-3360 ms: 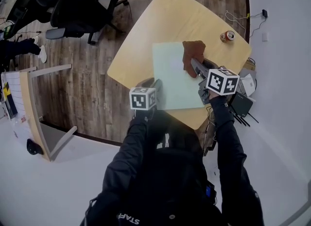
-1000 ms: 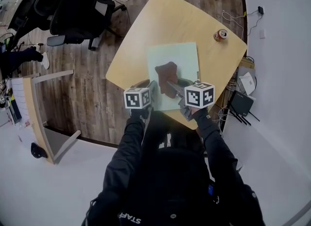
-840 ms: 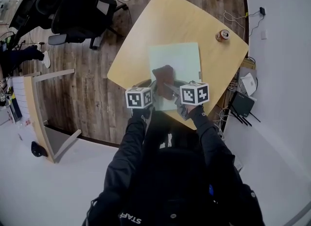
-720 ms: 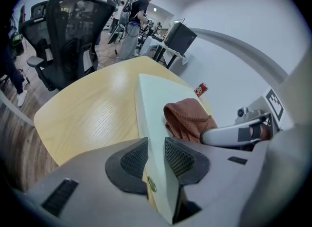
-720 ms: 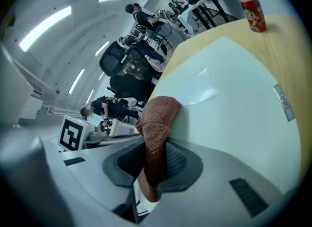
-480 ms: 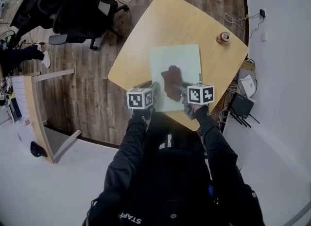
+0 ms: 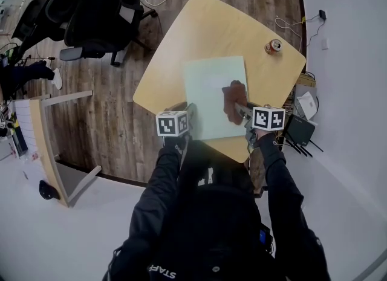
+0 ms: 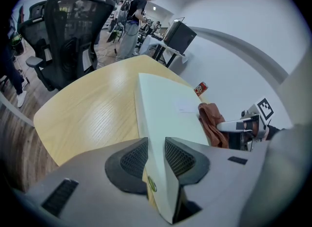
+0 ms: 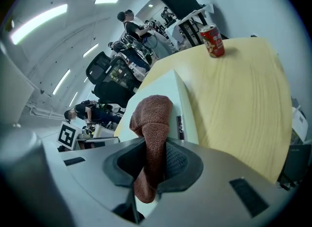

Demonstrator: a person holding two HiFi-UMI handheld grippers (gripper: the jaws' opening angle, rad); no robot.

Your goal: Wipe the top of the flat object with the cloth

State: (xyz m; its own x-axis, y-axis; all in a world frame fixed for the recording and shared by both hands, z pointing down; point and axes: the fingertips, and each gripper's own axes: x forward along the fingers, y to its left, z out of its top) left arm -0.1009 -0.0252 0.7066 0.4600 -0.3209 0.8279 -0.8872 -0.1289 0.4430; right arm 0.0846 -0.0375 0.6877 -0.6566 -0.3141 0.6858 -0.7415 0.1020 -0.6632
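L gripper (image 8: 156, 156) fingers clamped on near edge of flat object (image 7: 208, 89); R gripper (image 9: 151, 165) fingers grip brown cloth (image 9: 152, 118), which lies on object's right part, atop counter (image 7: 205, 29).

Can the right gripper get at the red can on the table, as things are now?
Likely reachable, but not to grasp: bare table lies between the right gripper and the can, yet its jaws are shut on the cloth.

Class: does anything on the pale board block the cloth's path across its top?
Nothing visible does. The cloth, shut in the right claw, rests on the board at its right side; the rest of the top is bare. The can stands off it.
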